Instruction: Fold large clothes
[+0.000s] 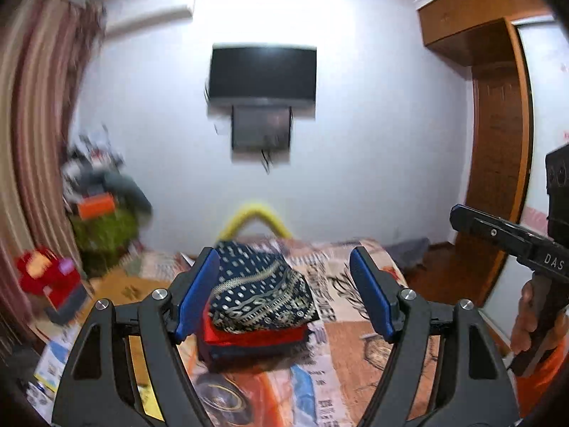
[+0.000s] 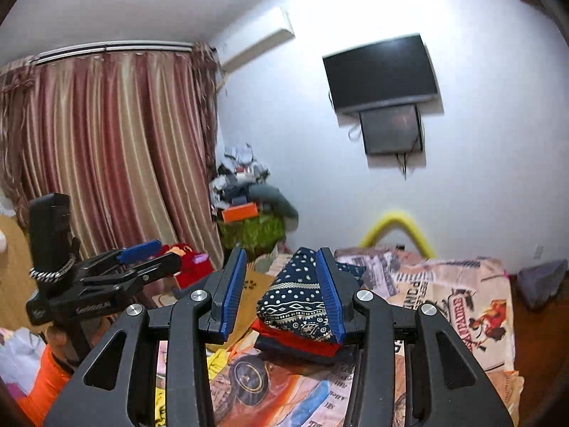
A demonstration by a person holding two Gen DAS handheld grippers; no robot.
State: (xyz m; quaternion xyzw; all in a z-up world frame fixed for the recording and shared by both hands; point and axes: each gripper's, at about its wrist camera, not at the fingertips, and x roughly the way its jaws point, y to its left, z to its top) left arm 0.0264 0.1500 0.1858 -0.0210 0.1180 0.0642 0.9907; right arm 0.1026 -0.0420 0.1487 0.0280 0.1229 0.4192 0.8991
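Observation:
A stack of folded clothes (image 1: 259, 295) lies on the bed (image 1: 359, 284): a navy piece with a white pattern on top, a red one under it, a dark one at the bottom. My left gripper (image 1: 286, 295) hovers above and in front of the stack, open wide, with nothing between its blue pads (image 1: 197, 291). My right gripper (image 2: 282, 293) also hangs in the air before the stack (image 2: 295, 302), its jaws partly apart and empty. Each gripper shows in the other's view: the right (image 1: 458, 215) side-on in a hand, the left (image 2: 156, 254) at the left.
The bed's printed cover (image 2: 448, 302) reaches to the far wall, where a yellow tube (image 2: 396, 226) arches. A dark screen (image 2: 382, 71) hangs on the wall. Striped curtains (image 2: 113, 149), a clutter pile (image 2: 249, 199) and red toys (image 2: 188, 259) stand left; a wooden wardrobe (image 1: 498, 163) stands right.

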